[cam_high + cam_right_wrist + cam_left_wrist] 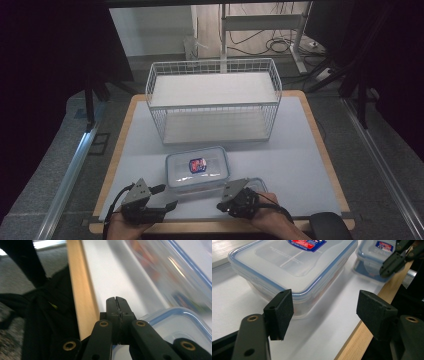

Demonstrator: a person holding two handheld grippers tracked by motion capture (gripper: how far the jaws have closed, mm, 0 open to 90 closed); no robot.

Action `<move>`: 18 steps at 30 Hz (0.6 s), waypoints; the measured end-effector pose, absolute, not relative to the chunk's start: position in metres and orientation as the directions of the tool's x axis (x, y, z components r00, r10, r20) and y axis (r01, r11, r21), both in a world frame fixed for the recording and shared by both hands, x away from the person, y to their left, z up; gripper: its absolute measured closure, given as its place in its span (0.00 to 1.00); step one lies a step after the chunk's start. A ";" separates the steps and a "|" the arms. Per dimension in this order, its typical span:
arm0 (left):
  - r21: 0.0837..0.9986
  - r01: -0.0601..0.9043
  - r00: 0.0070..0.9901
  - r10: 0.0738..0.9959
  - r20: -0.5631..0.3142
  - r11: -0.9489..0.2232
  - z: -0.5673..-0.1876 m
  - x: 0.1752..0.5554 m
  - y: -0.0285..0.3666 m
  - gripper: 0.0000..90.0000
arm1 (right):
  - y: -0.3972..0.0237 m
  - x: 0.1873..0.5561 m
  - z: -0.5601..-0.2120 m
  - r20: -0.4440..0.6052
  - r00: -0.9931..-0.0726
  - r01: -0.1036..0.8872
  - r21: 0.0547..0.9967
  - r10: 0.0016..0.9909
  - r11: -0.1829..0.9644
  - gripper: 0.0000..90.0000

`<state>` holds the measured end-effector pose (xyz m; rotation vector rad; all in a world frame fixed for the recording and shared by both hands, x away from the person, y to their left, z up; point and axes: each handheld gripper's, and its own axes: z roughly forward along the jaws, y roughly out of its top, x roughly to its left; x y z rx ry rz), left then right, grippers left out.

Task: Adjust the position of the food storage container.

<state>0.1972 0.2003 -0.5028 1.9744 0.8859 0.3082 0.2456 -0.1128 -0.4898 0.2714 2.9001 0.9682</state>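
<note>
Clear plastic: two lidded containers sitting on the counter, both with blue seals and a red-and-blue label on top. Large container lying just ahead of the left fingers; small container lying under and just beyond the right fingers, near the counter's wooden front edge.

Left gripper: fingers standing wide, nothing between them, one finger close beside the large container's near corner, not touching as far as the left gripper view shows. Right gripper: fingers pressed together, holding nothing, hovering over the small container's lid; contact not clear.

Count: two containers, two grippers, one white wire basket with two levels, standing well beyond the fingers at the far side of the counter. Both levels looking bare.

Progress, as a judgement: work seeming barely begun. Neither container is gripped or lifted. If they are bound for the basket, both are still waiting to be grasped, carried and placed
</note>
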 end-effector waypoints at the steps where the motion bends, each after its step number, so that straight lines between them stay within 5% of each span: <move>1: 0.827 0.463 0.710 0.692 -0.131 -0.318 -0.503 0.197 0.200 0.33 | -0.118 0.248 -0.490 -0.003 -0.979 0.159 0.601 0.202 0.783 1.00; 18: 0.829 0.469 0.677 0.727 -0.116 -0.304 -0.507 0.202 0.206 0.29 | -0.206 0.291 -0.491 -0.033 -0.882 0.353 0.613 0.469 0.707 1.00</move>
